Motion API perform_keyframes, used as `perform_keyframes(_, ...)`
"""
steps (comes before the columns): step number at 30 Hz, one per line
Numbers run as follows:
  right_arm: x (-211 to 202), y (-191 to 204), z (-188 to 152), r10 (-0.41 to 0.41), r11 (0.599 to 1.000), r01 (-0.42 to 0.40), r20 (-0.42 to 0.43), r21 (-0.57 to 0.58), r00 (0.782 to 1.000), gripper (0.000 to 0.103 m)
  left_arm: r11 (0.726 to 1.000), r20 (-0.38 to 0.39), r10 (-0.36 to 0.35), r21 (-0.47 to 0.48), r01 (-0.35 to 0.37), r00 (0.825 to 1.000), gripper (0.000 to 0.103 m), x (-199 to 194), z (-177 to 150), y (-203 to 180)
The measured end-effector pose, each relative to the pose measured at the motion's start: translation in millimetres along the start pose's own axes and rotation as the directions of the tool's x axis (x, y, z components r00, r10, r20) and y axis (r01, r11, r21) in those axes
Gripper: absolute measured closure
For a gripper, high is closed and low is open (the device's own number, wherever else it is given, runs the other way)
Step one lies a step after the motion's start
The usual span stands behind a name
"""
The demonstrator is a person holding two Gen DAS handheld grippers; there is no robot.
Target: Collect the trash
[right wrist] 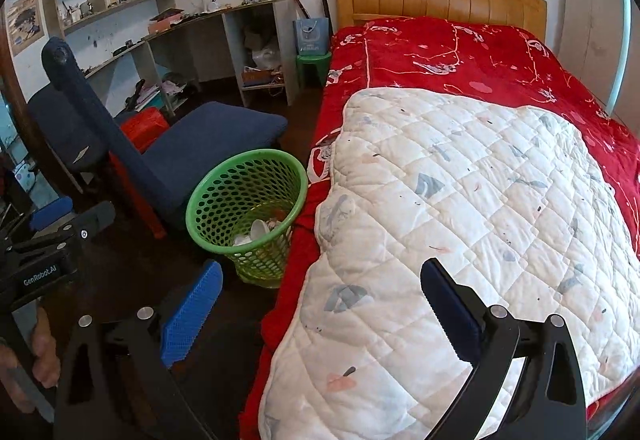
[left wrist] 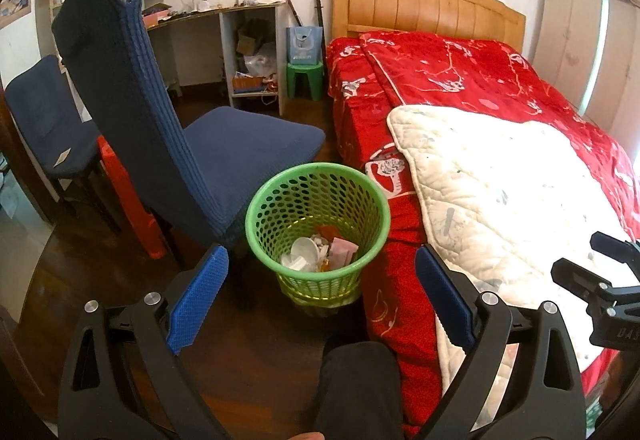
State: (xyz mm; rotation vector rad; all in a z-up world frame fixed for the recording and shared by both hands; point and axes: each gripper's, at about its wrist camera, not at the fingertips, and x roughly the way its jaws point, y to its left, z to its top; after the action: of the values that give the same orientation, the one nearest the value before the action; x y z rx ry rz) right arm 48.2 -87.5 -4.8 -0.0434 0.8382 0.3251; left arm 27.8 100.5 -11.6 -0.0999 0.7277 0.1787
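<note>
Beside the red bed (left wrist: 360, 127), the green basket (left wrist: 318, 175) sits on the floor with trash (left wrist: 320, 250) already inside. Both the left gripper (left wrist: 322, 268) and right gripper (right wrist: 322, 282) are wide apart and hold nothing, so look slowly over the white quilt (right wrist: 460, 199) for more bits before you grab

The green basket (right wrist: 244, 215) hides most of its trash (right wrist: 260, 230) behind its wall; individual pieces are unidentifiable.

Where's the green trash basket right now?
The green basket stands on the floor between the blue chair and the bed's red cover, ahead of the left gripper; in the right wrist view it sits left of centre.
</note>
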Motion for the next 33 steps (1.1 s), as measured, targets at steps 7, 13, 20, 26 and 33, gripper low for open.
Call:
perform_keyframes(7,-8,-2,-1,-0.018,1.000,0.018,0.018,0.002,1.000,0.007,1.000,0.014,0.001,0.001,-0.001,1.000,0.010,-7,1,-5)
perform_keyframes(13,-13,-7,-4,-0.036,0.999,0.035,0.020,0.010,0.999,0.007,1.000,0.012,-0.011,0.007,0.011,1.000,0.010,-8,0,-11)
perform_keyframes(20,-17,-12,-7,-0.051,0.998,0.051,0.023,0.025,0.998,0.007,1.000,0.019,-0.019,0.019,0.019,1.000,0.010,-10,3,-19)
perform_keyframes(26,-21,-14,-9,-0.055,0.998,0.054,0.032,0.032,0.998,0.007,1.000,0.021,-0.023,0.021,0.022,1.000,0.010,-12,3,-22)
perform_keyframes(33,-27,-14,-8,-0.054,0.998,0.052,0.045,0.036,0.998,0.007,1.000,0.037,-0.017,0.025,0.016,0.999,0.010,-15,5,-24)
